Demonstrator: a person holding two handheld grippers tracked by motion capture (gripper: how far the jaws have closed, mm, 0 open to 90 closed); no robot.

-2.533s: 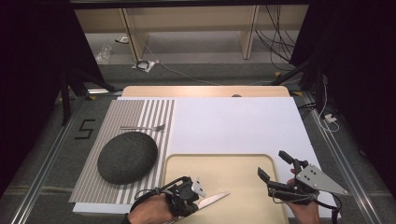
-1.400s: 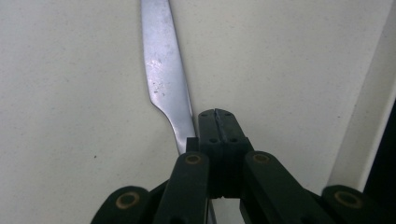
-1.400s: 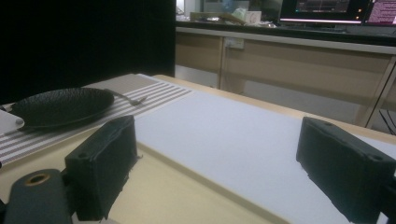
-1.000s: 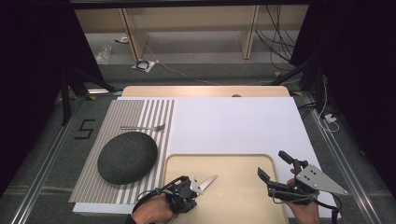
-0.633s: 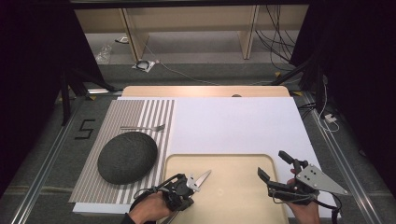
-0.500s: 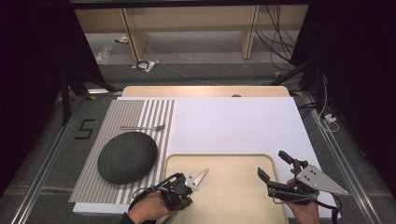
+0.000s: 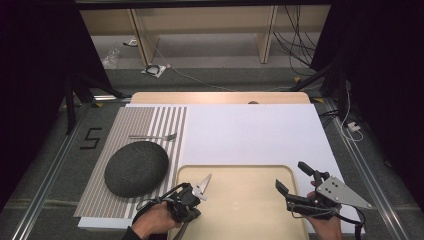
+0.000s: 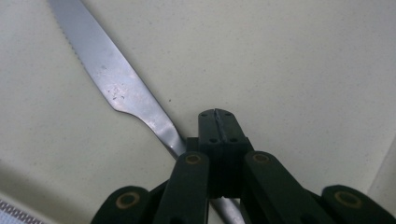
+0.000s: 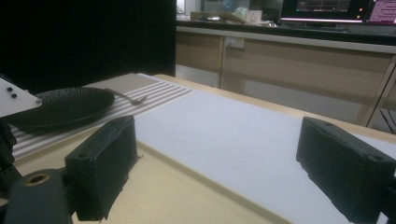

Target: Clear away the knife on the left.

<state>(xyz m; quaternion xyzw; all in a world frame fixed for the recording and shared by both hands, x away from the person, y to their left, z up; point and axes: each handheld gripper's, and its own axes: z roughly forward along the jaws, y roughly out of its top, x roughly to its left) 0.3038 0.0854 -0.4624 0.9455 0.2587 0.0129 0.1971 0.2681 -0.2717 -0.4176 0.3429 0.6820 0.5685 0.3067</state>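
Striped mat (image 7: pixel 150 125): grey-and-white, on table's left half.
Dark round plate (image 7: pixel 136 168): resting on the mat, near side.
Metal fork (image 7: pixel 152 136): on the mat, just beyond the plate.
White sheet (image 7: pixel 250 135): covering table's centre and right.

Setting: a lab or recording room, not a home. You sit at a table (image 7: pixel 220 97) fenced in by black curtains (image 7: pixel 40 60) on both sides. Floor: grey carpet, with metal rails (image 7: pixel 45 185) running along the table and a figure 5 (image 7: pixel 91 138) taped down at your left. Beyond the table: plain wooden benches (image 7: pixel 200 25), with loose cables (image 7: pixel 295 45) trailing beneath them. Far counter, as your right gripper view shows it: lit computer monitors (image 9: pixel 327 9).
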